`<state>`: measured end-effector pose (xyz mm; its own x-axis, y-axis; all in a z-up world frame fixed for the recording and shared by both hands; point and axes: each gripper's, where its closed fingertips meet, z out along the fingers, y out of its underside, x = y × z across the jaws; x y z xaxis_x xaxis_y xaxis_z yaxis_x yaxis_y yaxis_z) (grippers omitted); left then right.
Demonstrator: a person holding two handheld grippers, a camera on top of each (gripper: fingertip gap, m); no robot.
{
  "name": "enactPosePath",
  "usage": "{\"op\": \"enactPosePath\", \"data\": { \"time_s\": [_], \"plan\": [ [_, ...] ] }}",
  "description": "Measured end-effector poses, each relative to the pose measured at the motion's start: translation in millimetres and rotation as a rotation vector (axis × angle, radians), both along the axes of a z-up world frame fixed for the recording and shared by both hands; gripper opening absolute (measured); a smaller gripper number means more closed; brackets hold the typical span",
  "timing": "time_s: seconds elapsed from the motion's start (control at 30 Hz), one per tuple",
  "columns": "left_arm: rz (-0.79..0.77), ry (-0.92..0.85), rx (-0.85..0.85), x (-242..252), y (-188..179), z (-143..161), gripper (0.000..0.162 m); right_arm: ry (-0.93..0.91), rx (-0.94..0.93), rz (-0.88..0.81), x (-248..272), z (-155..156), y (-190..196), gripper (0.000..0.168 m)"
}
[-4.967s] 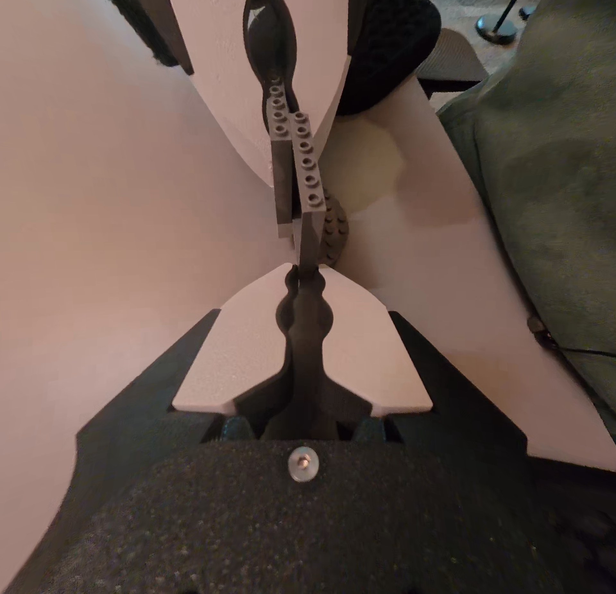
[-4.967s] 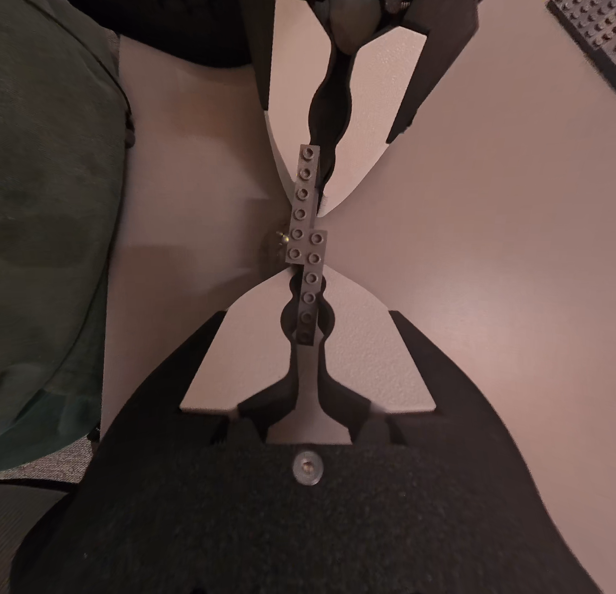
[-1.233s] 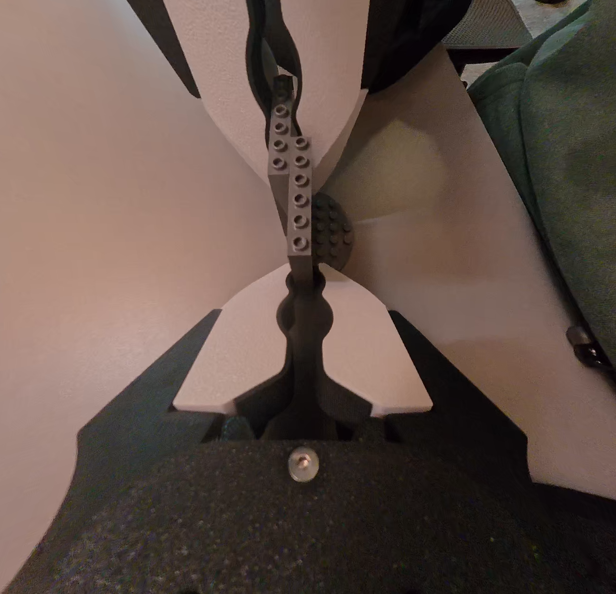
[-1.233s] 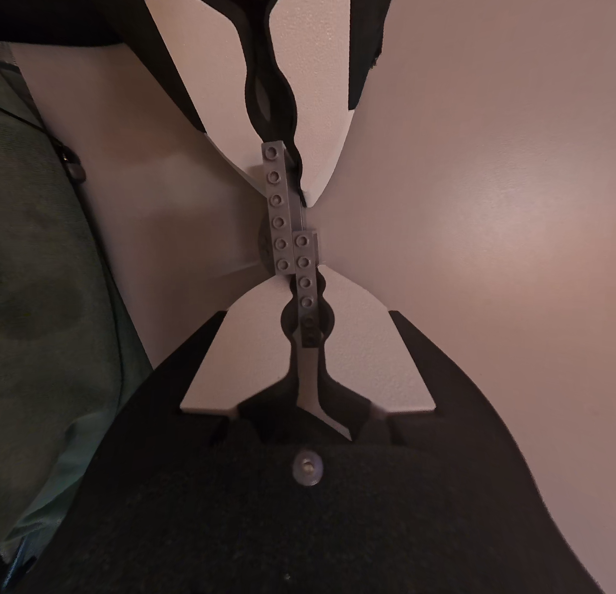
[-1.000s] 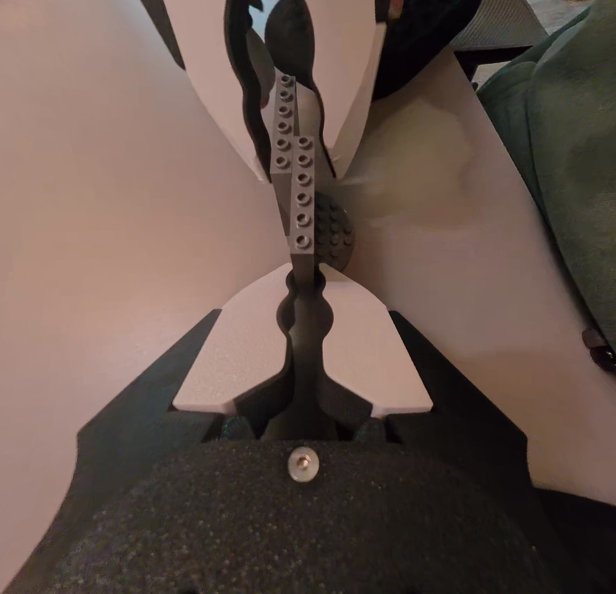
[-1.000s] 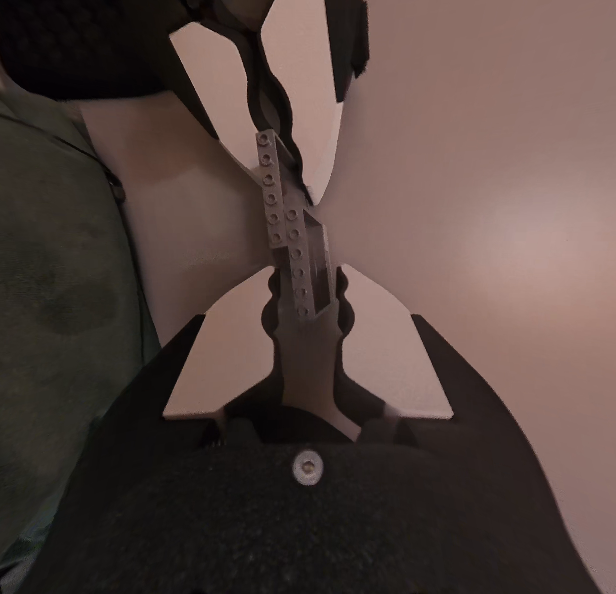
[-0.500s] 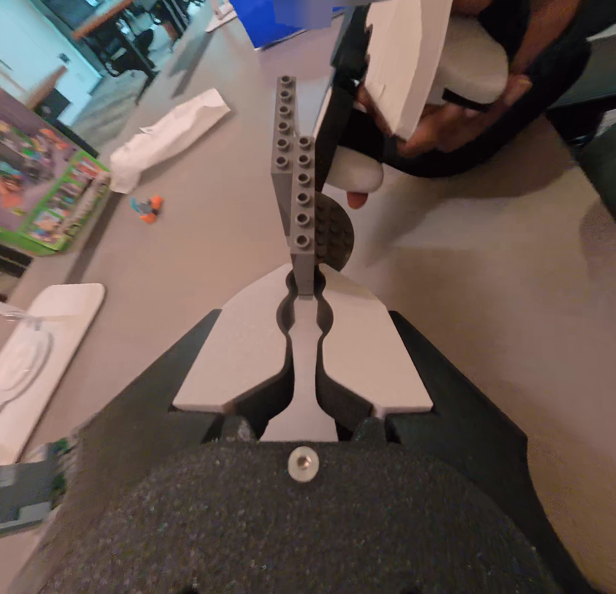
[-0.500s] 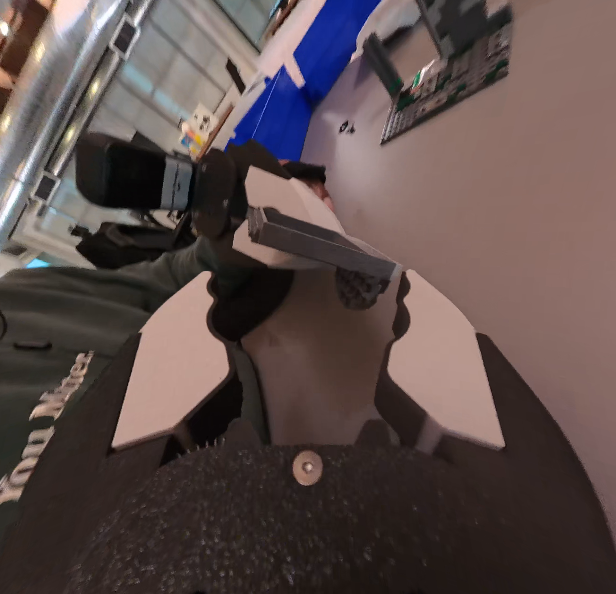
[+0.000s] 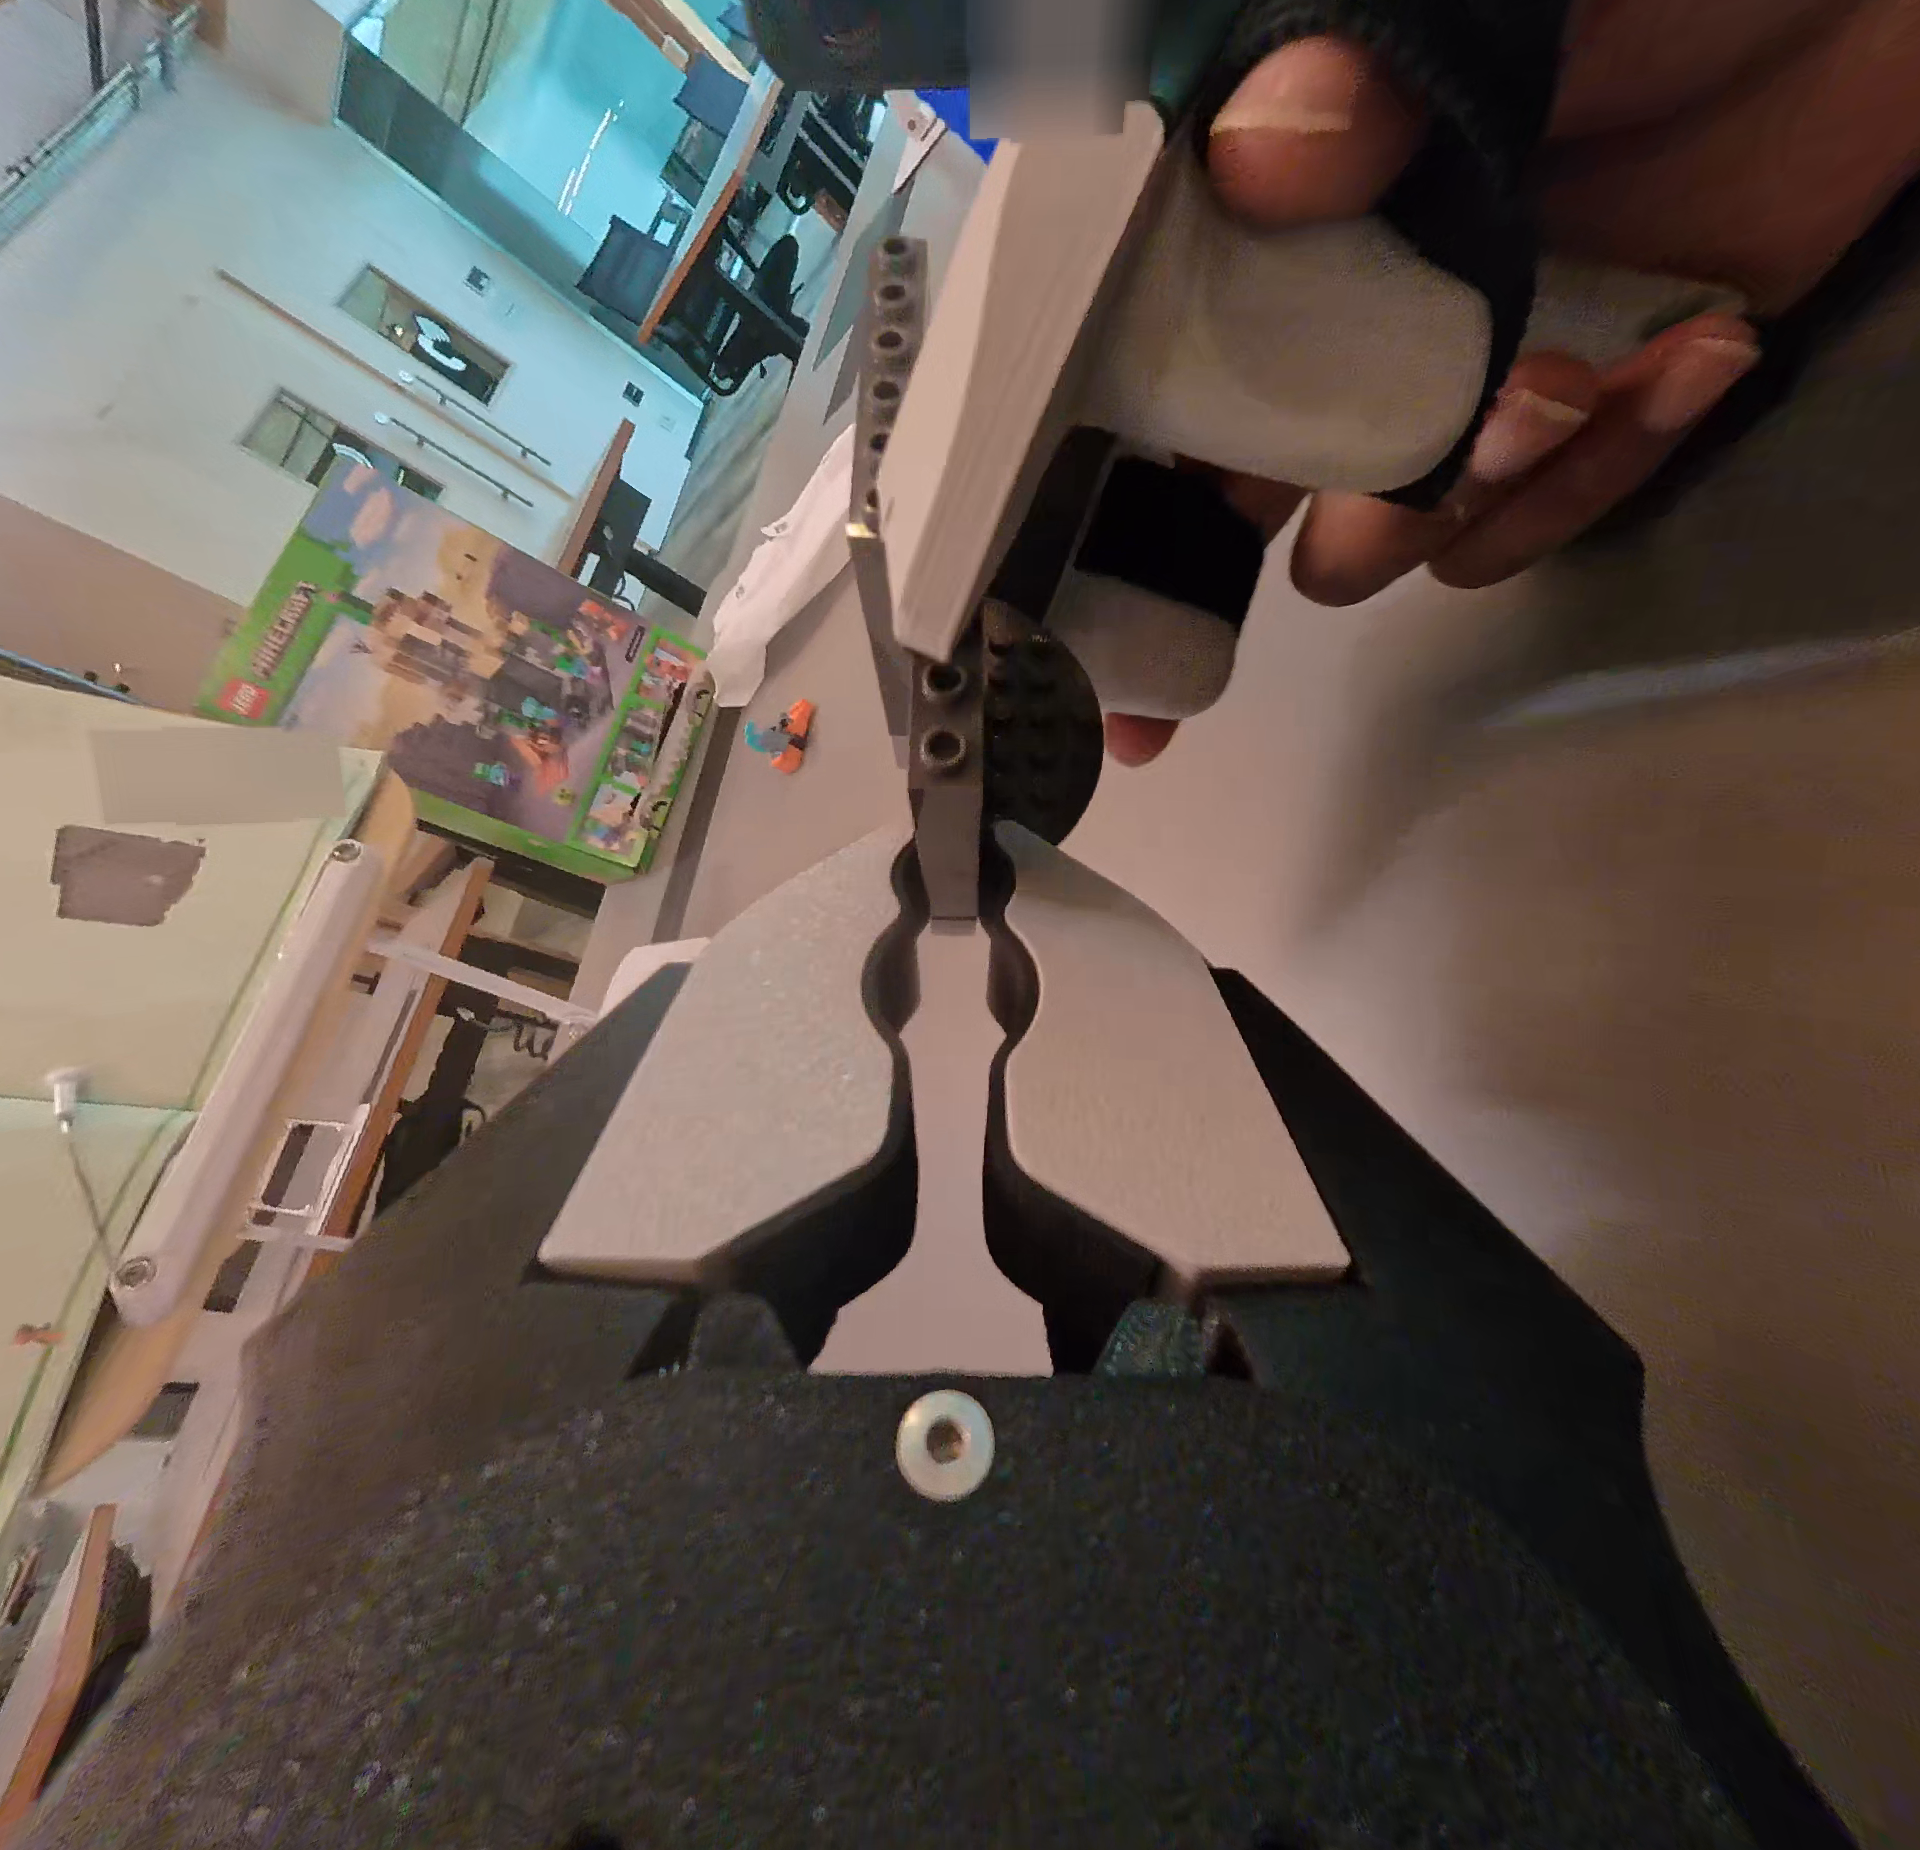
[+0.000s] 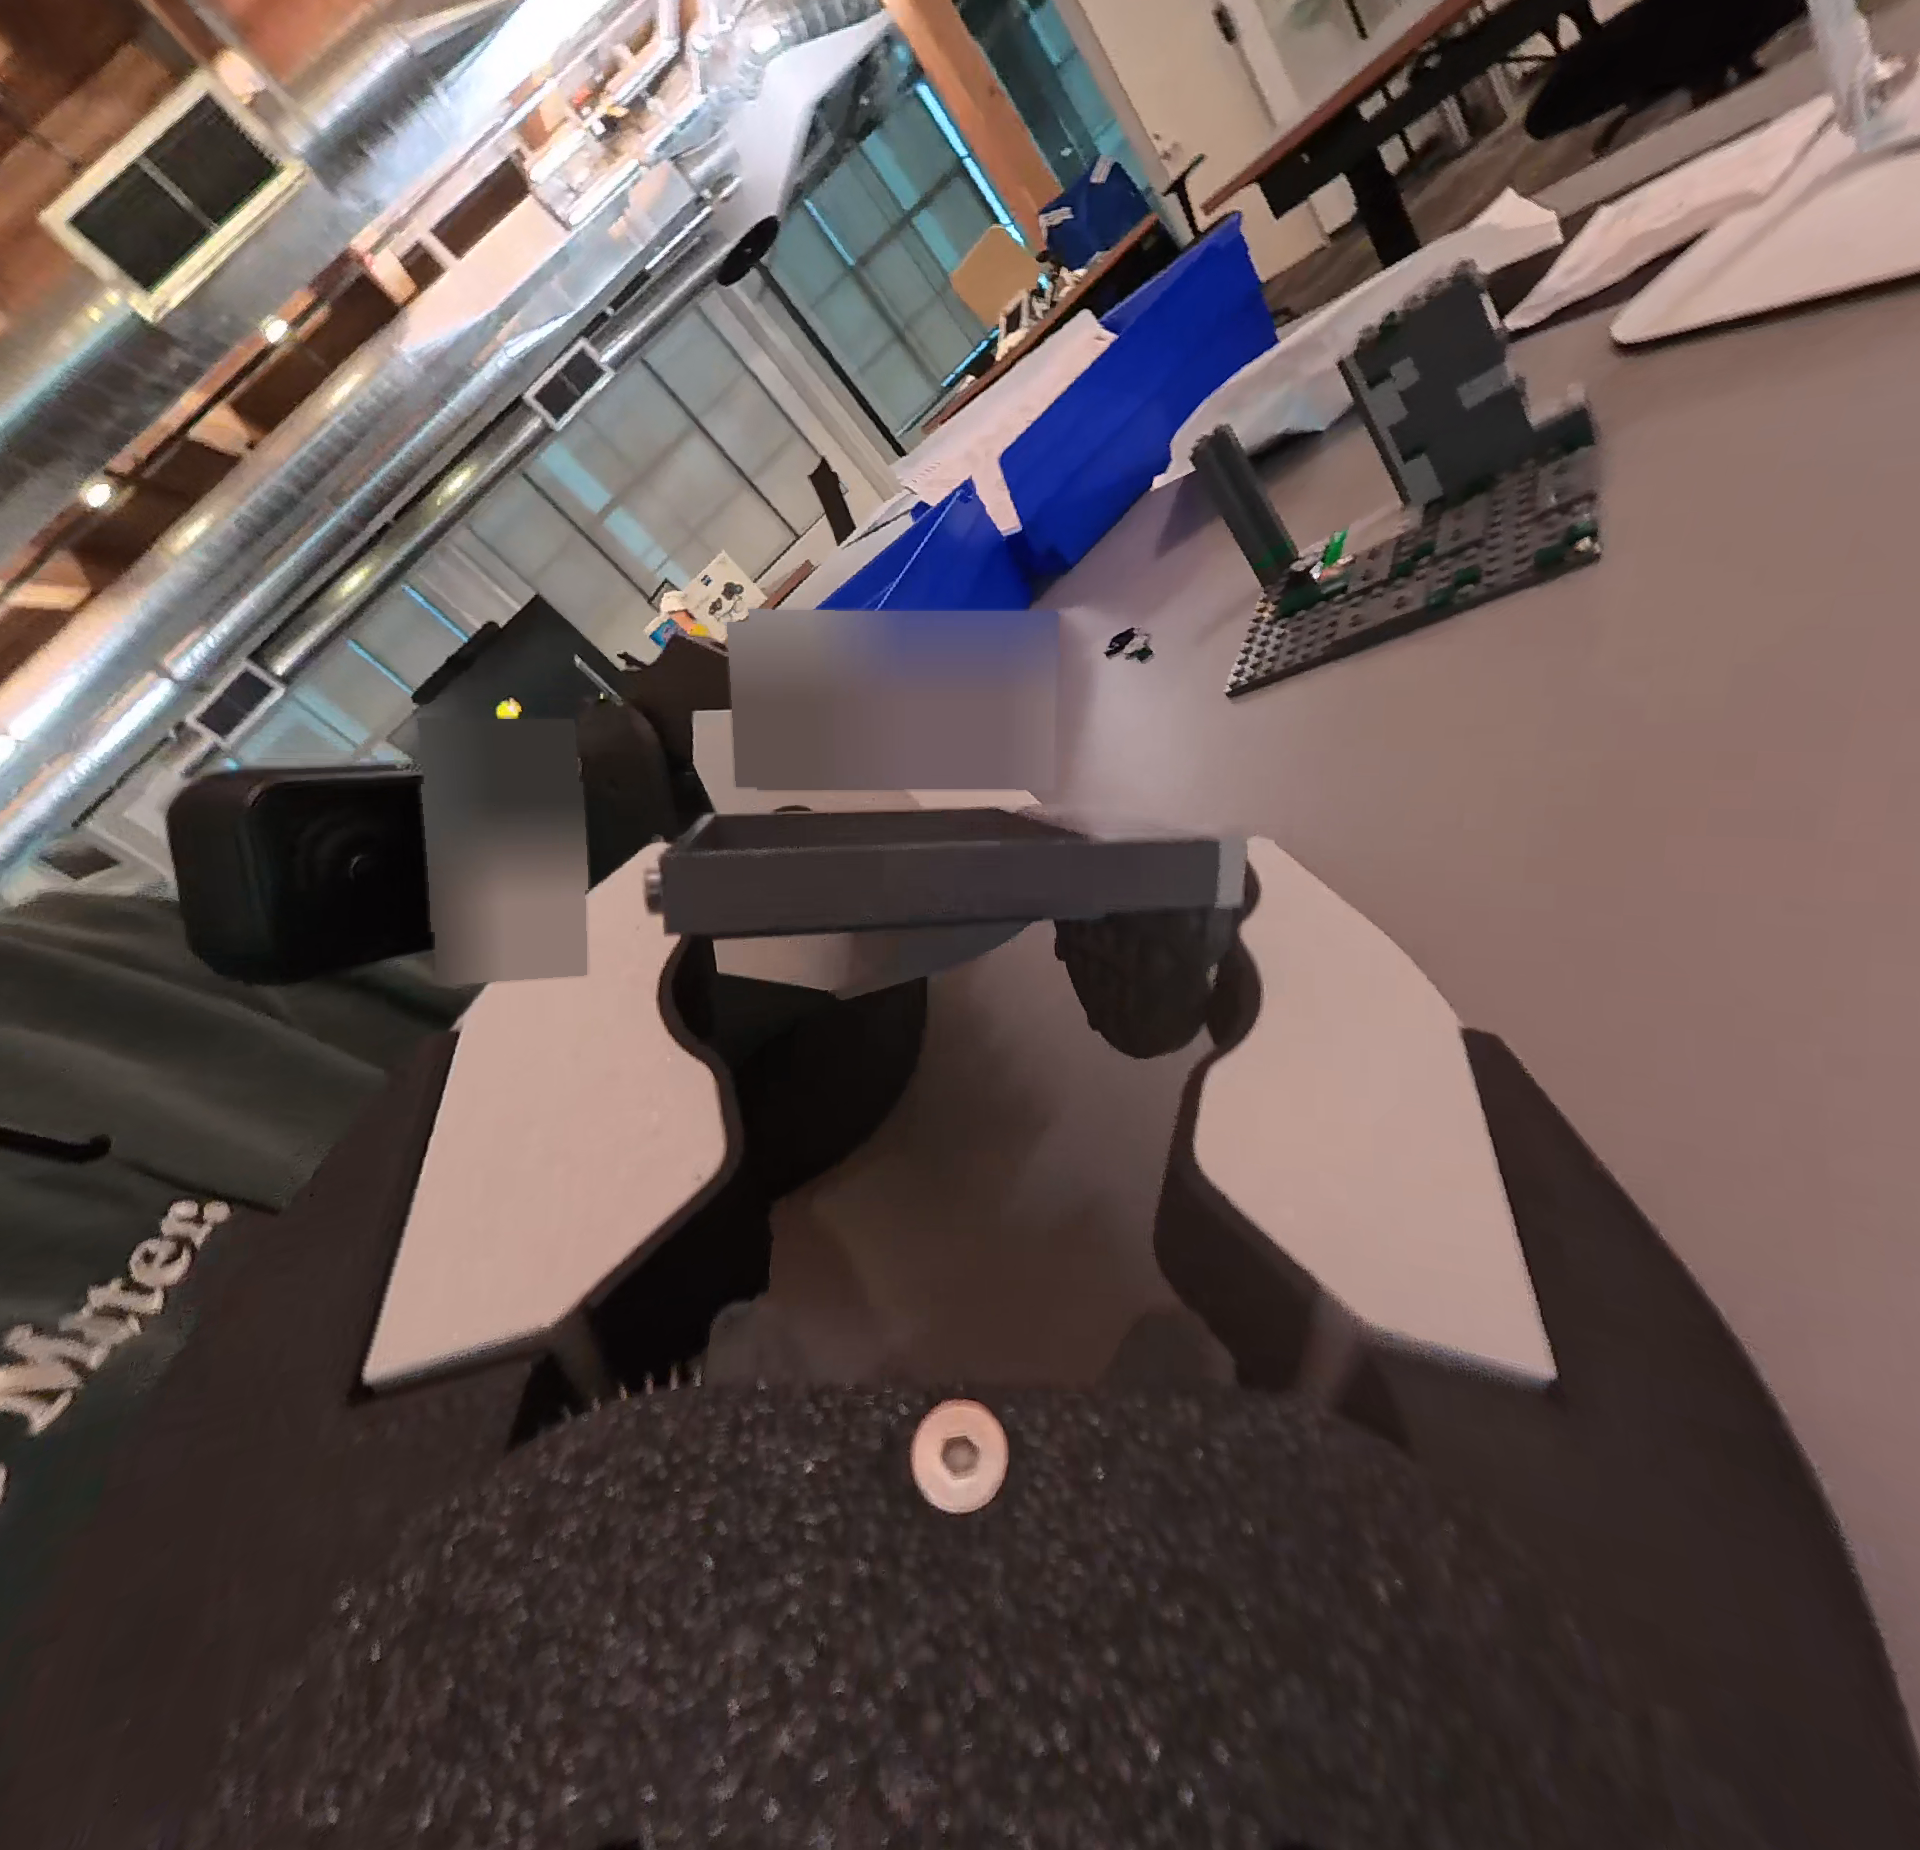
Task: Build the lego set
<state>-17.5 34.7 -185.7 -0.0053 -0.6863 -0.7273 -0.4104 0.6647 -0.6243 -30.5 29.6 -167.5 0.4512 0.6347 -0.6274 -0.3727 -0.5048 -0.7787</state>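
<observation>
Grey tabletop (image 9: 1558, 969) fills right of frame. Left tool (image 9: 951, 891), lower centre, nearly closed, pinching the grey brick assembly (image 9: 940, 761) by its bottom end. Right tool (image 10: 951, 927) wide apart, straddling the assembly lengthwise; contact unclear. Farther off, upper right: partly built baseplate model (image 10: 1434, 553).

Each wrist camera looks forward along its own tongs, tilted, close up; both share the grey studded brick assembly (image 9: 940, 751) (image 10: 935, 881) and grey tabletop (image 9: 1558, 865) (image 10: 1610, 761).
</observation>
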Motion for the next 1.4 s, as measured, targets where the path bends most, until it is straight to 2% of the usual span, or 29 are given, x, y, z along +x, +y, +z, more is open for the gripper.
{"op": "enactPosePath", "data": {
  "time_s": [0.23,0.37,0.4,0.8,0.87,1.07,1.13,1.23,1.4],
  "plan": [
    [-0.03,-0.02,0.079,1,-8,7,0.008,-0.036,0.144,0.12,-5,9,-11,0.09],
    [-0.033,-0.012,0.105,-1,-8,6,0.008,-0.05,0.16,0.154,-7,7,-15,0.088],
    [-0.032,-0.008,0.113,-1,-8,6,0.008,-0.048,0.159,0.162,-8,7,-15,0.083],
    [-0.04,-0.007,0.118,-3,-8,5,0.008,-0.049,0.142,0.18,-9,6,-15,0.083],
    [-0.041,-0.015,0.119,-3,-8,7,0.008,-0.037,0.135,0.185,-9,8,-16,0.085],
    [-0.05,-0.005,0.08,-4,-7,4,0.008,-0.028,0.095,0.2,-6,10,-19,0.106],
    [-0.061,0.02,0.066,-4,-7,-1,0.008,-0.083,0.071,0.21,5,7,-22,0.111],
    [-0.092,0.067,0.044,-4,-10,-10,0.008,-0.297,0.005,0.292,28,-1,-28,0.113],
    [-0.155,0.163,0.043,0,-23,-29,0.008,-0.721,-0.154,0.63,34,-7,-40,0.117]
  ]
}}
